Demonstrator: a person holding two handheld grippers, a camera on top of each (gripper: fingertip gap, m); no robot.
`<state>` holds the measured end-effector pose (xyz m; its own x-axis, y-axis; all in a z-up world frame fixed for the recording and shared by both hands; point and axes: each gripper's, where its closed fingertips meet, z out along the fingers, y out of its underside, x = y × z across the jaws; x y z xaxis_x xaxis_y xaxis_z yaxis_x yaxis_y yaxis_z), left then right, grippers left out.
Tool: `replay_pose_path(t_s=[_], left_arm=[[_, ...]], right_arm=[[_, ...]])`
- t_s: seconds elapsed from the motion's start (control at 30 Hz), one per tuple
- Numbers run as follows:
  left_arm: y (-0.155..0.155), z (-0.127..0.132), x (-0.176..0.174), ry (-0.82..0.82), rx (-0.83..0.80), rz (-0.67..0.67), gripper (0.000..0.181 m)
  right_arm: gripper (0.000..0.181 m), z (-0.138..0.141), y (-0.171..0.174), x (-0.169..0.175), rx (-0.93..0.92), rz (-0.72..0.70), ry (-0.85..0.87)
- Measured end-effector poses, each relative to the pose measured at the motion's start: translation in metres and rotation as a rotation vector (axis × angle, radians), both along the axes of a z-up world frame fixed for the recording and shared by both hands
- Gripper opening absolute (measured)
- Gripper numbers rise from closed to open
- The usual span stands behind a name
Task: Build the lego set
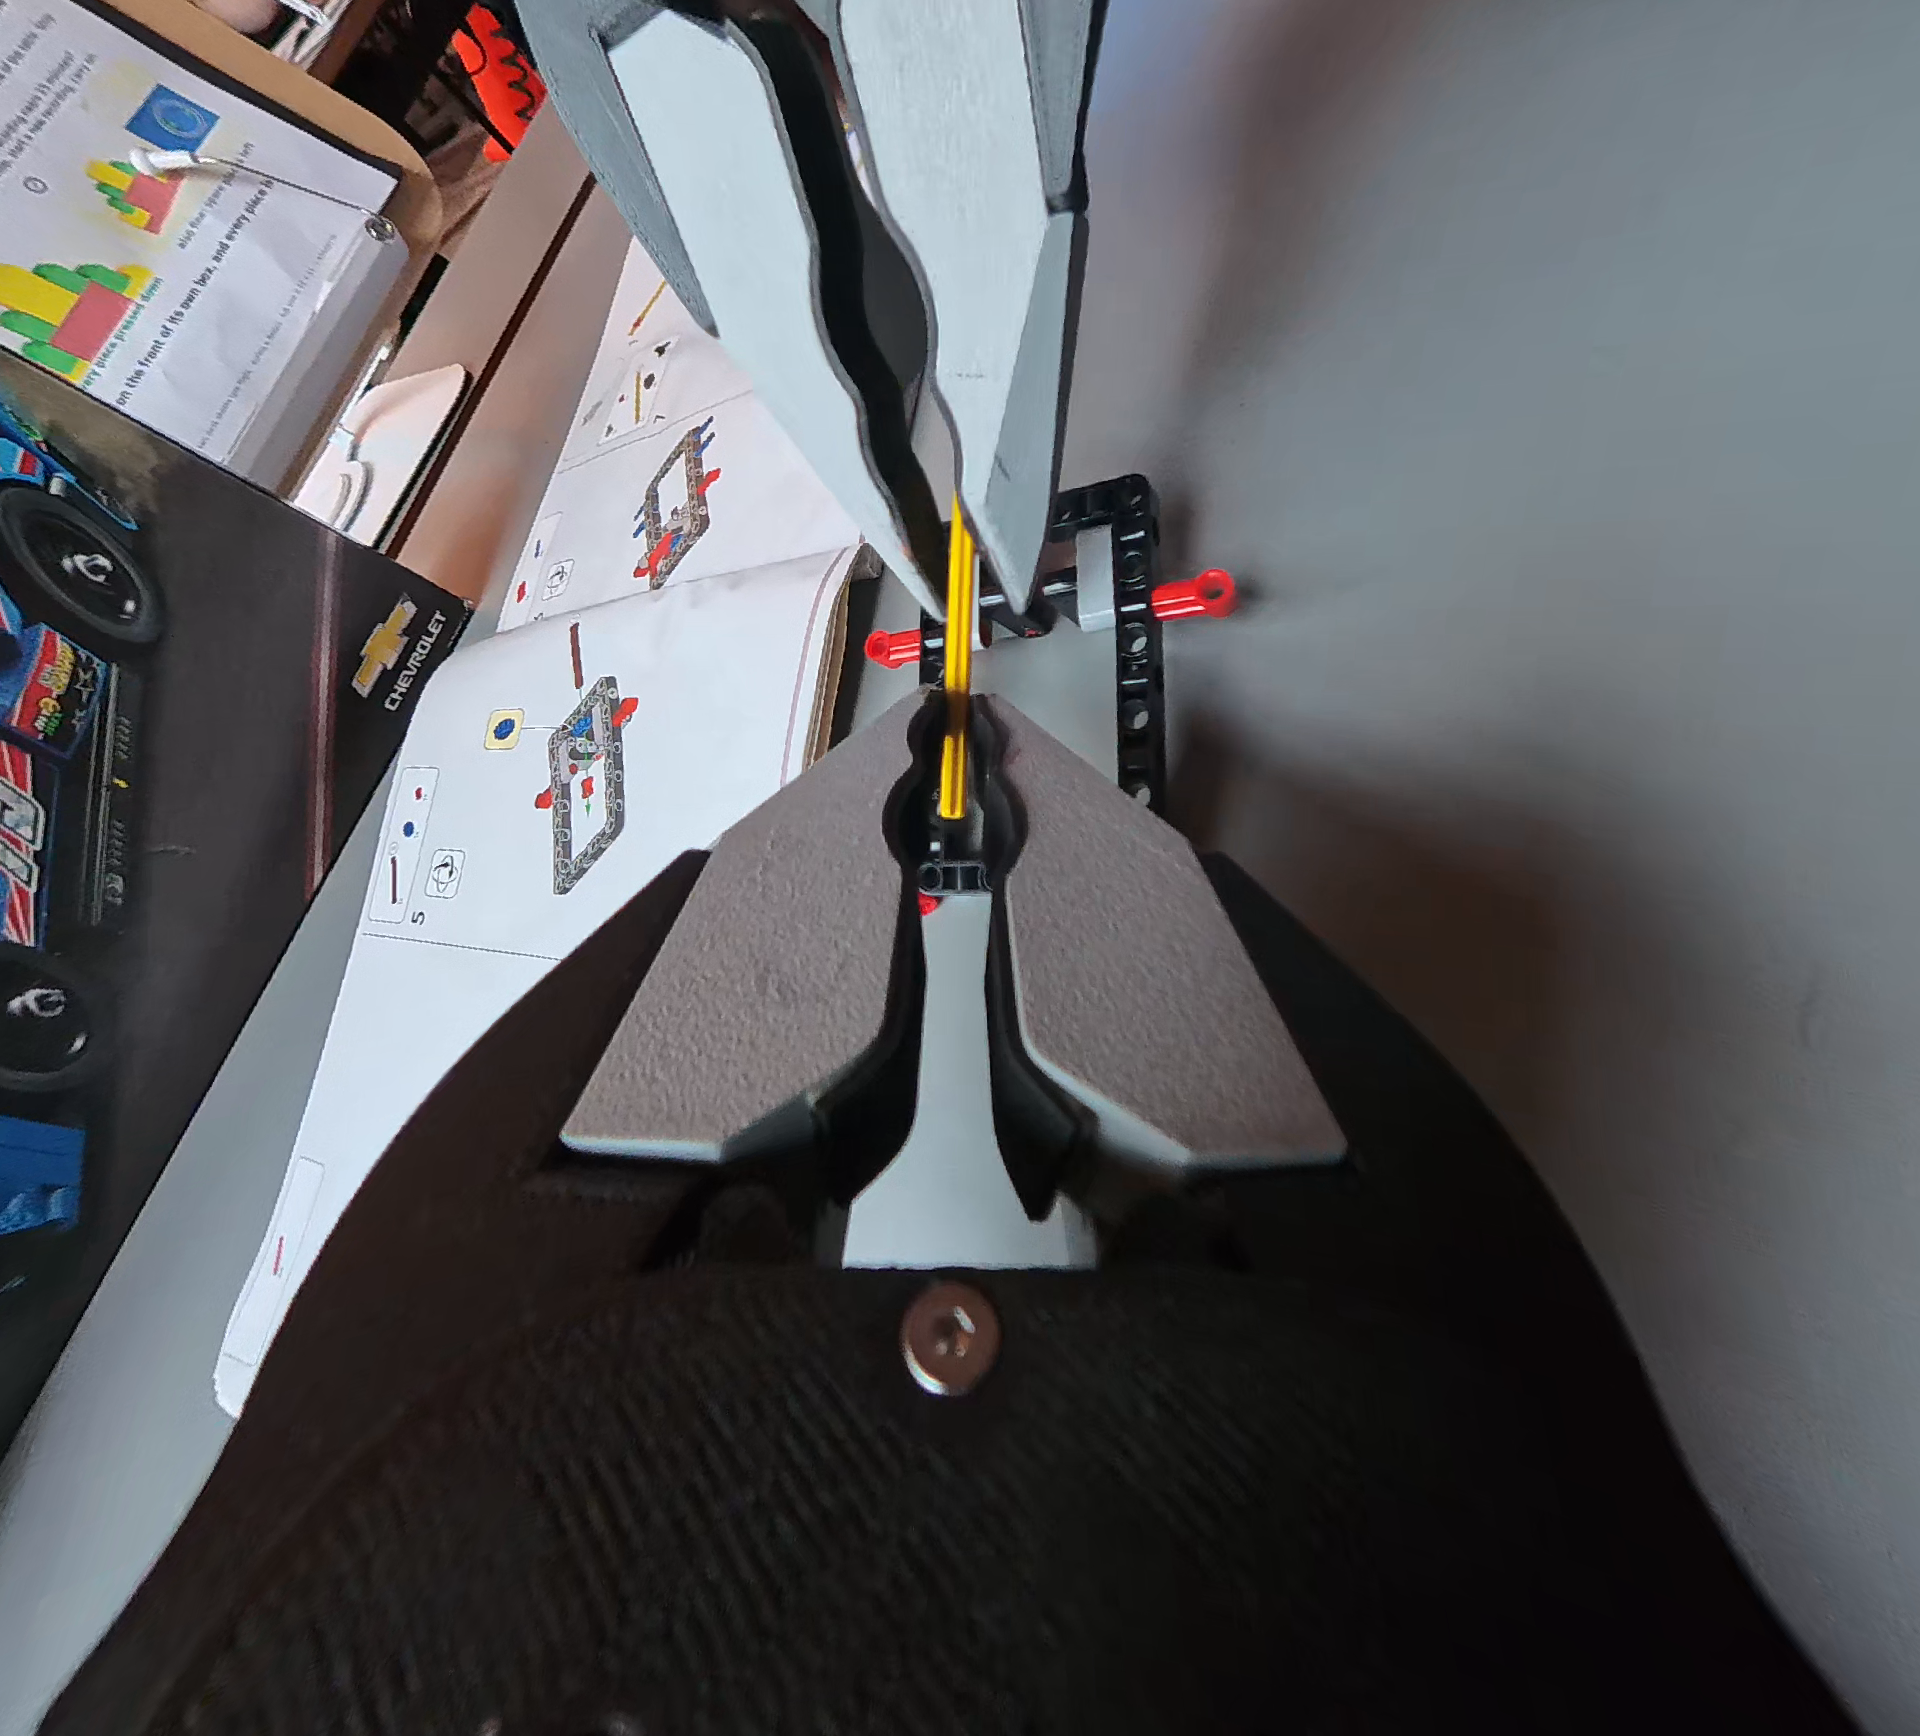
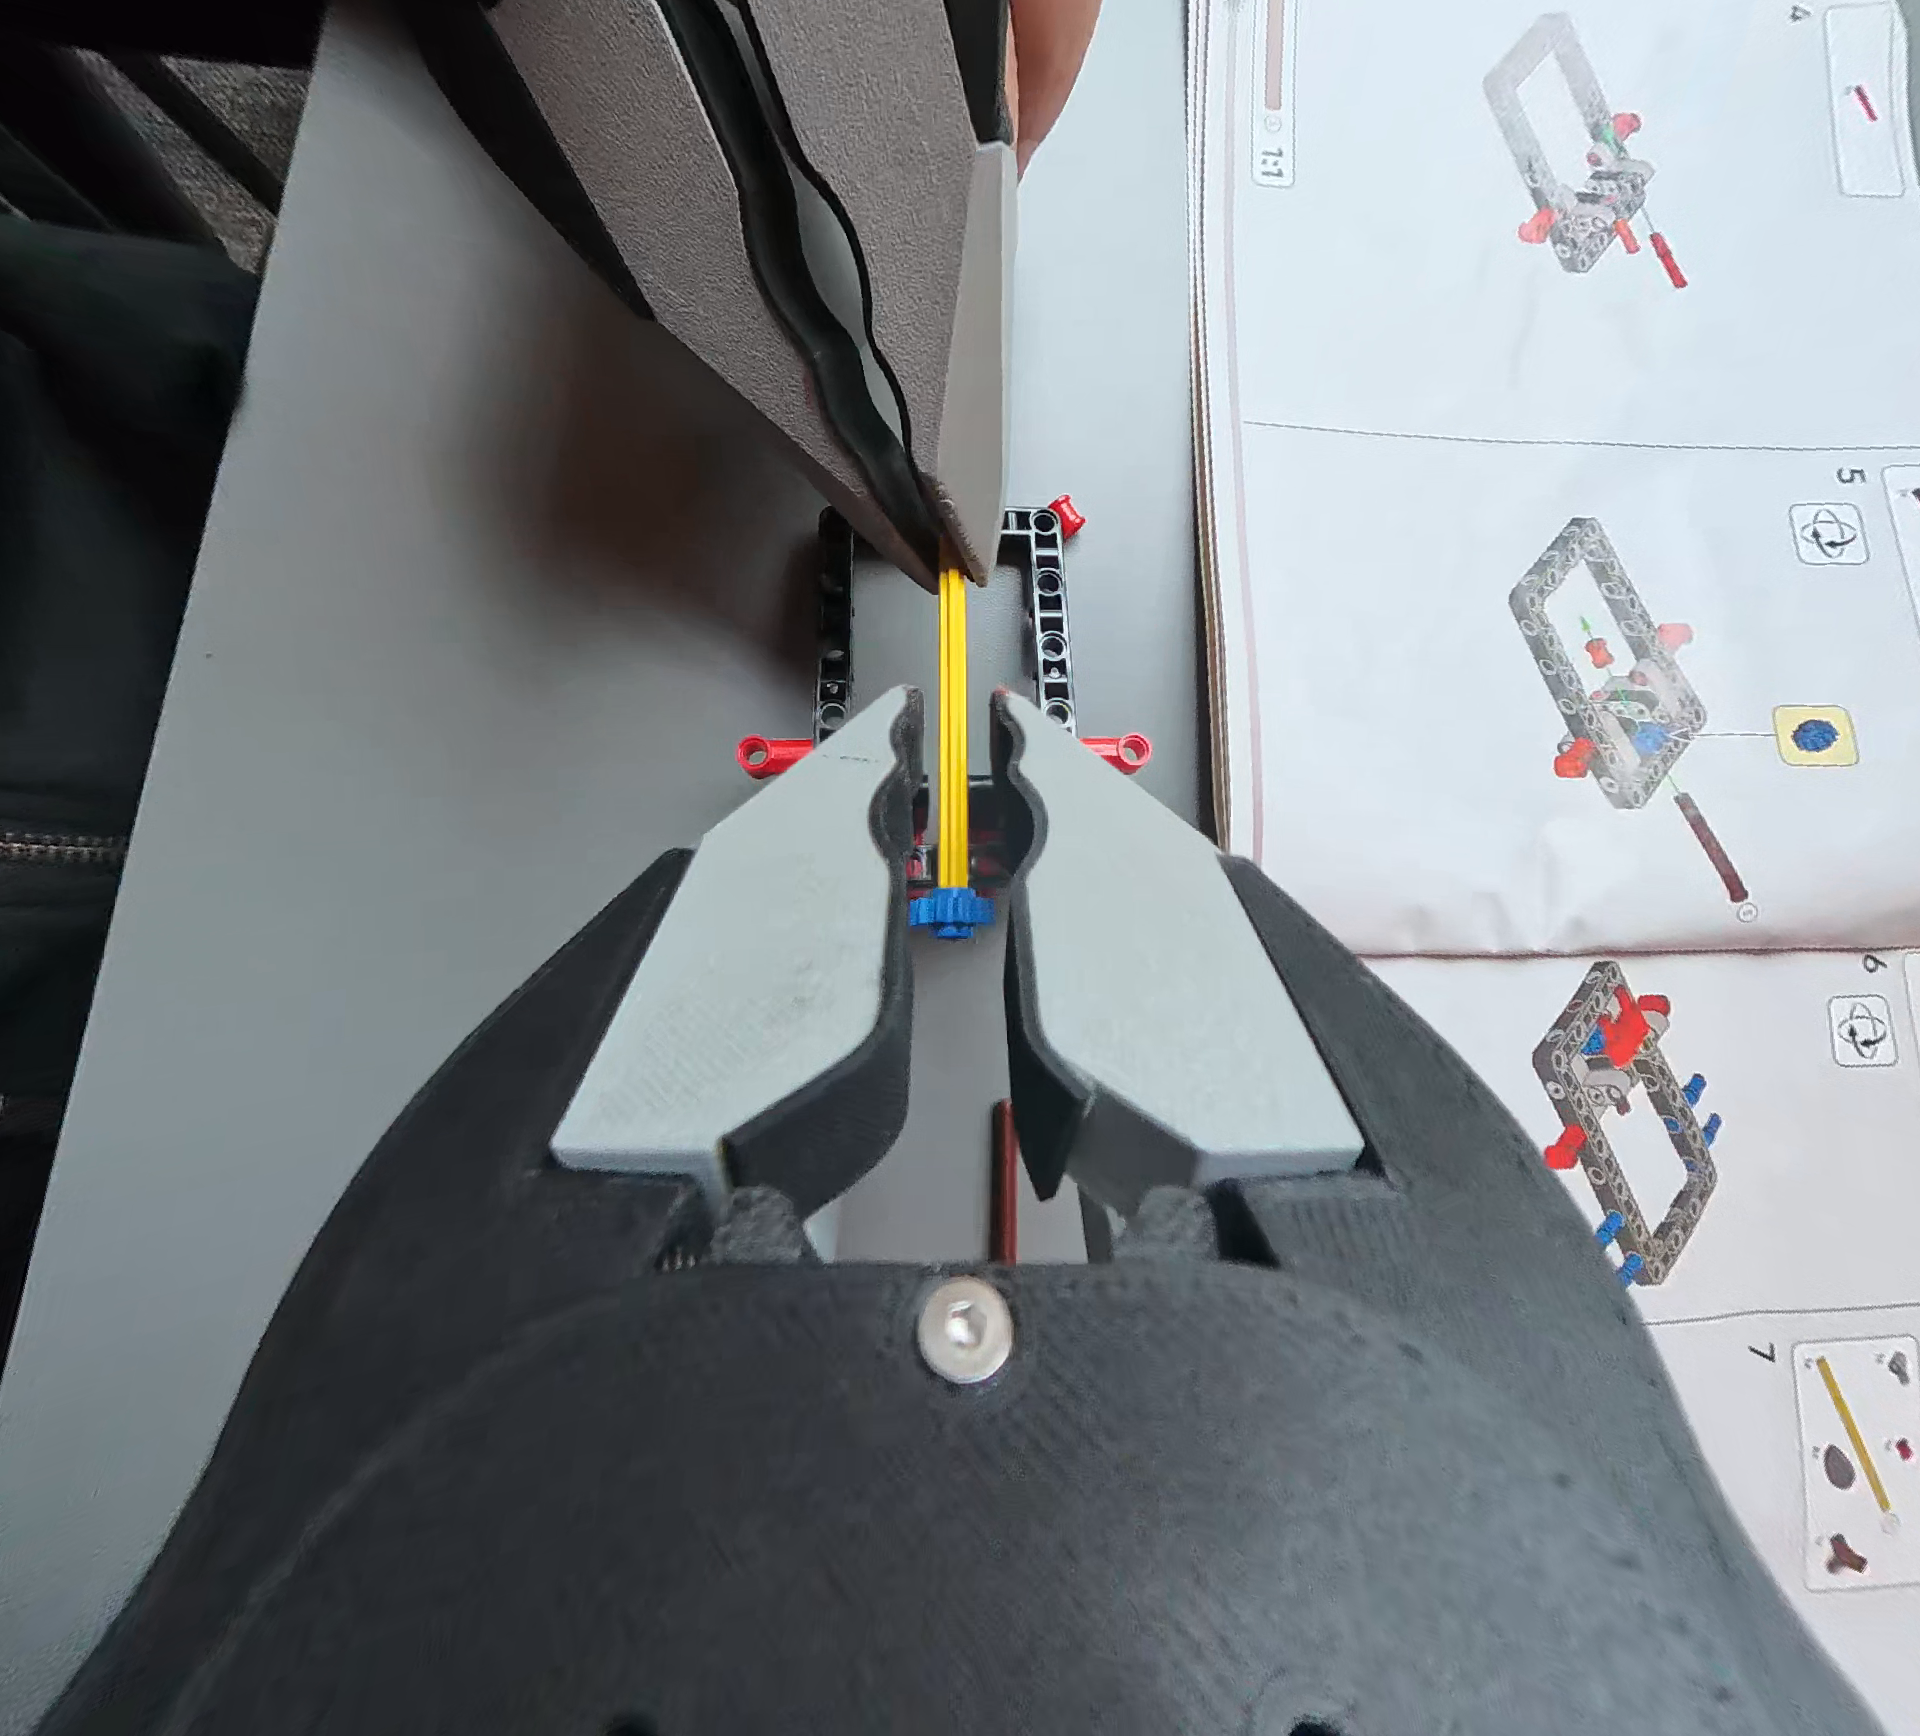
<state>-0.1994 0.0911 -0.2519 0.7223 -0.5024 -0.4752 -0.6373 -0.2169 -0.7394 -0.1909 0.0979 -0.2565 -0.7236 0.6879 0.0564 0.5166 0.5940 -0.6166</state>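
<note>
At centre frame, my left gripper (image 1: 954, 699) and right gripper (image 2: 954, 699) meet tip to tip on the grey table (image 2: 520, 647), both clamped on one yellow axle (image 2: 952, 730) above the black frame (image 2: 1049, 616), its blue gear (image 2: 950, 911) at my right jaws.

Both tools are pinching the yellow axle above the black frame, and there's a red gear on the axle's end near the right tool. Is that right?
Not quite: the gear on the yellow axle is blue, not red, as the right wrist view shows. The rest holds: the left tool and right tool both meet the axle above the black frame.
</note>
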Motion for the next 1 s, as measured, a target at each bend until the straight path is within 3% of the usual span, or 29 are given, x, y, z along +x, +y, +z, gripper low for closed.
replay_pose_path(t_s=[0.2,0.53,1.0], left_arm=[[-0.001,-0.006,0.002,0.017,-0.027,0.002,0.002],[-0.003,-0.008,0.007,-0.290,-0.199,-0.018,0.002],[-0.003,-0.011,0.009,-0.316,-0.248,-0.060,0.002]], right_arm=[[0.001,-0.006,-0.001,0.001,0.053,0.018,0.000],[0.001,-0.010,-0.002,0.003,0.104,0.039,0.022],[0.001,-0.012,-0.003,0.004,0.100,0.043,0.028]])
